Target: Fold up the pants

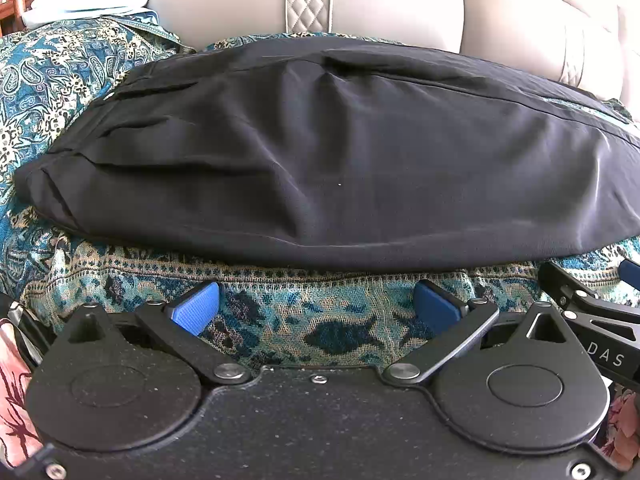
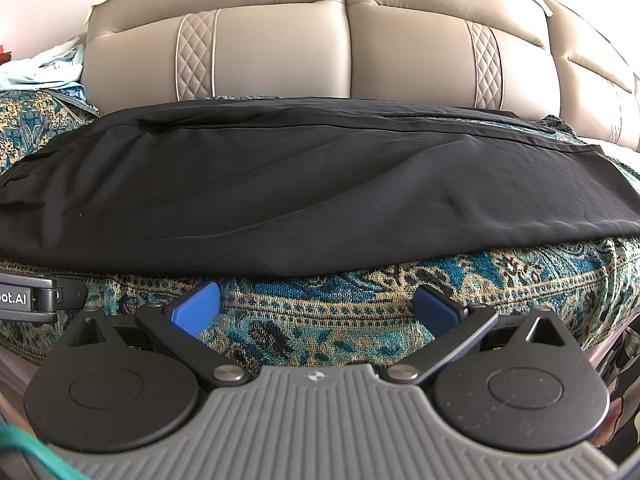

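Note:
Black pants (image 1: 320,152) lie folded lengthwise across a sofa seat covered by a teal paisley throw (image 1: 320,332), waistband and pleats to the left. In the right wrist view the pants (image 2: 304,188) stretch across the whole width. My left gripper (image 1: 316,306) stands open just short of the pants' near edge, blue pads (image 1: 196,308) apart over the throw, holding nothing. My right gripper (image 2: 316,308) is likewise open in front of the near hem, with nothing between its fingers. Each gripper's side shows in the other's view: the right gripper's body (image 1: 592,312) and the left gripper's body (image 2: 36,298).
A beige leather sofa backrest (image 2: 344,52) with quilted strips rises right behind the pants. Light blue and white cloth (image 1: 84,0) is piled at the back left. The throw (image 2: 500,280) drapes over the seat's front edge.

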`<state>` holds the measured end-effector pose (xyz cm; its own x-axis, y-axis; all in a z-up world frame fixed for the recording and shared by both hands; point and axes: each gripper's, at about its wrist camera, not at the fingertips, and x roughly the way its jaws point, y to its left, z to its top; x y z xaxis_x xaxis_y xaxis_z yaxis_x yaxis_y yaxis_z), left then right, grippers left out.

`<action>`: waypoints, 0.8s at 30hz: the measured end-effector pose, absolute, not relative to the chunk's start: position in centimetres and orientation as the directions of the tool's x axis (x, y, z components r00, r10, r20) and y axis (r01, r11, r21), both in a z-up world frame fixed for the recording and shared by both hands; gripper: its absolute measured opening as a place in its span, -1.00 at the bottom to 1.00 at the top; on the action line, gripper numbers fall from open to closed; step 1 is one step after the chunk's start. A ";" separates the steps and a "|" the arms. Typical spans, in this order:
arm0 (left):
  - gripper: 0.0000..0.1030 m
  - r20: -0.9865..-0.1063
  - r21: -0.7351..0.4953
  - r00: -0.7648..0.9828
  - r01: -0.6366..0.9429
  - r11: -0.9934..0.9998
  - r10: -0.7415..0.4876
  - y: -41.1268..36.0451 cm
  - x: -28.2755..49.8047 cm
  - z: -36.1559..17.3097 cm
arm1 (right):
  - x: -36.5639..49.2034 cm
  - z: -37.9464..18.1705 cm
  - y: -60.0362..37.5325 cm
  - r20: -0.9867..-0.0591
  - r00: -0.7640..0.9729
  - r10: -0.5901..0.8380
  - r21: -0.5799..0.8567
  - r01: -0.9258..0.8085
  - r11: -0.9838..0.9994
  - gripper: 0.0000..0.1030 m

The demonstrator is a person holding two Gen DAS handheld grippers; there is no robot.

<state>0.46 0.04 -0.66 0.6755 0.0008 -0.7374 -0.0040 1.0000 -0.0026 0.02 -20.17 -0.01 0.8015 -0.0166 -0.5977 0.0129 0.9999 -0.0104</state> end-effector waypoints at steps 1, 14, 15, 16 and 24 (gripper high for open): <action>1.00 -0.737 -0.002 0.675 -0.004 1.000 0.001 0.0 0.5 -0.7 | 0.0 0.0 -20.1 -0.597 0.802 -0.016 -0.011 0.013 1.000 1.00; 1.00 -0.737 0.006 0.676 0.008 1.000 -0.001 0.1 0.1 -0.9 | 0.6 0.1 -20.4 -0.618 0.786 -0.011 -0.010 0.006 1.000 1.00; 1.00 -0.739 0.011 0.673 0.015 1.000 -0.002 0.1 0.2 -0.8 | 0.8 0.2 -20.5 -0.627 0.779 -0.010 -0.010 0.005 1.000 1.00; 1.00 -0.743 0.014 0.669 0.023 1.000 -0.004 0.0 0.3 -0.6 | 1.0 0.4 -20.5 -0.636 0.771 -0.010 -0.011 0.003 1.000 1.00; 1.00 -0.761 0.049 0.647 0.120 0.992 -0.041 1.2 0.2 1.5 | 2.6 3.3 -21.0 -0.696 0.717 0.034 0.037 -0.012 0.999 1.00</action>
<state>0.24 1.15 1.47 0.6474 -0.0410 -0.7610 0.1205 0.9915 0.0490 2.55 -20.98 3.33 0.7171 0.0339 -0.6961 -0.0115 0.9993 0.0368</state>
